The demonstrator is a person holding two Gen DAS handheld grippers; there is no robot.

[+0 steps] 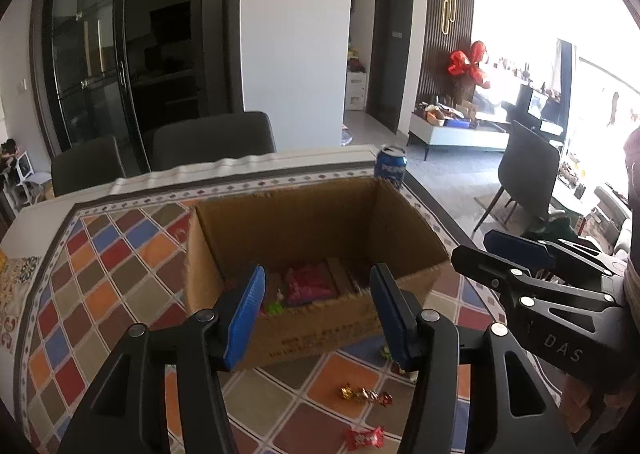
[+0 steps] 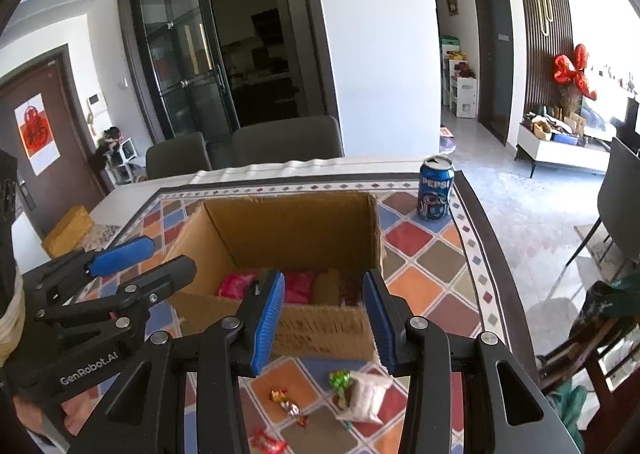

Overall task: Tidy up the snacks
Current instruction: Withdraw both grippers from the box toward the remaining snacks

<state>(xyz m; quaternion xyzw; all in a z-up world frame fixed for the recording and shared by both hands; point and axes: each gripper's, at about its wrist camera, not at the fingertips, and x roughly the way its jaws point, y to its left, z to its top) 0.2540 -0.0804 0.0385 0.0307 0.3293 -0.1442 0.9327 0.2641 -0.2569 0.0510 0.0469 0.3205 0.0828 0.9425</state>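
Looking from the left gripper [image 1: 316,314], jaws wide and empty: box [image 1: 312,238] ahead, red candy [image 1: 364,437] loose nearby, light and crinkly

From the right gripper [image 2: 324,322], also wide: white pouch [image 2: 366,398] looks soft, best pinched mid-body

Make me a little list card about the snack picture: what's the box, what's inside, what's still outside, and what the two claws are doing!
box: open cardboard box on the checkered tablecloth
inside: pink packets
outside: wrapped candies, white pouch, red candy
drink: Pepsi can behind the box
left gripper: open, empty
right gripper: open, empty
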